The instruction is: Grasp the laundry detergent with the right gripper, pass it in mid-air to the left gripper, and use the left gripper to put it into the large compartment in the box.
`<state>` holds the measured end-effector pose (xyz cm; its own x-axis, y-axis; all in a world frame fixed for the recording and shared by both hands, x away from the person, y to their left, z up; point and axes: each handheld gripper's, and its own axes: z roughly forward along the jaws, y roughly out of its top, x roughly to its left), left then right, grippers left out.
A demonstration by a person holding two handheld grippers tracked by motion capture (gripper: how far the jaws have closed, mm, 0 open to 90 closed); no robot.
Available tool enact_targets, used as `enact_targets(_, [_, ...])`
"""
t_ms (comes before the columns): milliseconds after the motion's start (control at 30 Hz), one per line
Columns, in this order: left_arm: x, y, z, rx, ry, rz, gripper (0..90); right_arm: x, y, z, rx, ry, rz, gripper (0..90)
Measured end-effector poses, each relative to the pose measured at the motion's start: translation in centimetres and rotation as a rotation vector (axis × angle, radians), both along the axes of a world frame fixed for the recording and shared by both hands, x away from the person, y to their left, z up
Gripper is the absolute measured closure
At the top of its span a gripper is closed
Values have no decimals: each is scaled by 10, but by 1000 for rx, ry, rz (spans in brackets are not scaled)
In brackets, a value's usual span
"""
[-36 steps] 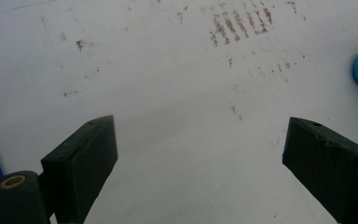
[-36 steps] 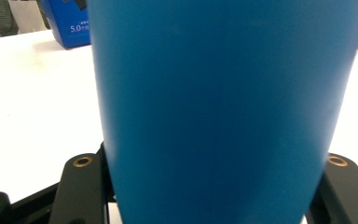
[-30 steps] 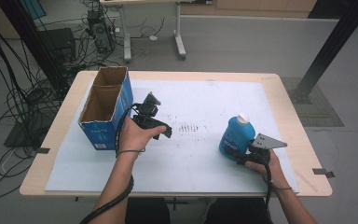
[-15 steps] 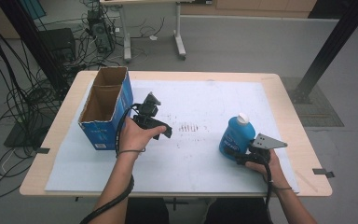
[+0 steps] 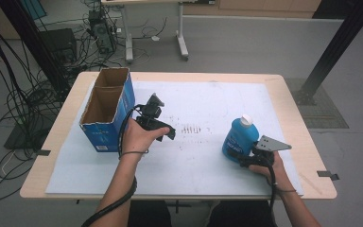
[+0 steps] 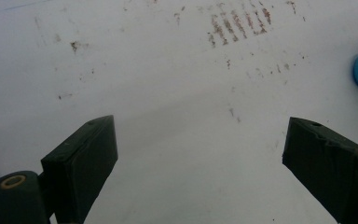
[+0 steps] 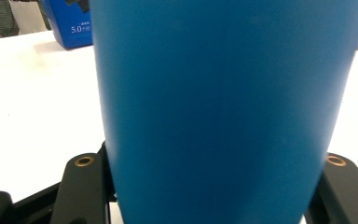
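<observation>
The table (image 5: 293, 101) carries a white sheet (image 5: 217, 99), and an open cardboard box (image 5: 108, 106) stands at its left side. The blue bottle (image 5: 238, 138) stands upright at the right, clamped by the right gripper (image 5: 244, 156). The left gripper (image 5: 163, 120) hovers beside the box, jaws apart and empty.

Lab or test room, grey floor, tangled black cables (image 5: 14, 94) past the bench's (image 5: 293, 94) left edge, black metal stand (image 5: 333, 52), bare second desk frame (image 5: 153, 28) behind

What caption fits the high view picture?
Right gripper clamps an upright blue bottle; left gripper waits open.
</observation>
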<state>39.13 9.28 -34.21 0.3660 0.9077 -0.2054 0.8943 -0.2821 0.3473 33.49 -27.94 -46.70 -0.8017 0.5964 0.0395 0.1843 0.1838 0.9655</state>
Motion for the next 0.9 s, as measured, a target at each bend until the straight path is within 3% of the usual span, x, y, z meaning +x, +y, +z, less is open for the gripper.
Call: enact_targets(900, [1, -1, 0, 0, 0, -2, 104, 0, 0, 0, 3, 2, 1, 397])
